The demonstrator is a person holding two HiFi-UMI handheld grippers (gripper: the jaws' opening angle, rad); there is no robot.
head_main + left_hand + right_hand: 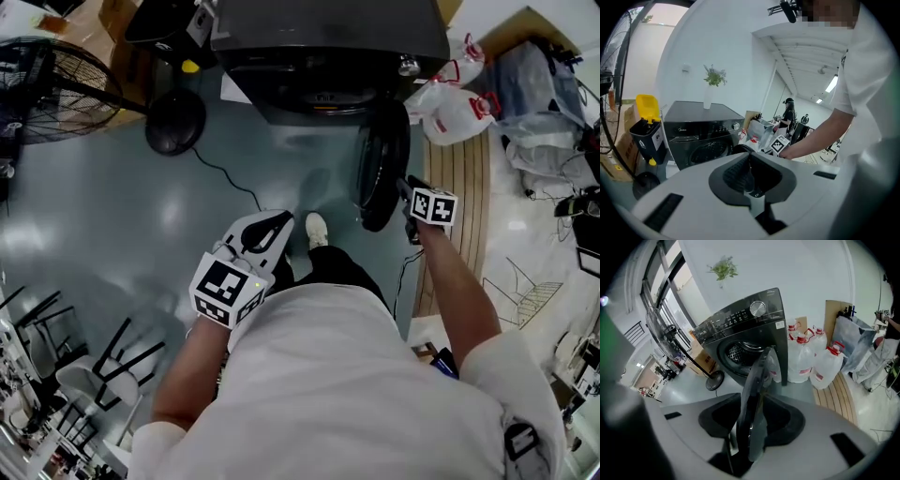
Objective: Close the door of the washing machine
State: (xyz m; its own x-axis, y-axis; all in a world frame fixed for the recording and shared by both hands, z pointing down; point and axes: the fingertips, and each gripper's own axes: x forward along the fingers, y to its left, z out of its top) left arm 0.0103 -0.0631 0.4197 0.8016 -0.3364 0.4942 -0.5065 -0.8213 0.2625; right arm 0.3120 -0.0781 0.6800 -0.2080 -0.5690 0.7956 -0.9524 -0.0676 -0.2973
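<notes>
Door [380,164] of the washing machine [328,37] stands wide open, unclosed; right gripper [408,195] straddles its edge, jaws apart; left gripper [272,230], jaws together and empty, hangs short of the machine.

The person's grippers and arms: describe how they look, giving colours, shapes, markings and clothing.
Both the left gripper and right gripper have smooth pale grey-white shells with dark padded recesses at the jaws. Each carries a cube with black-and-white square markers. The person wears a white short-sleeved shirt; the forearms are bare.
</notes>
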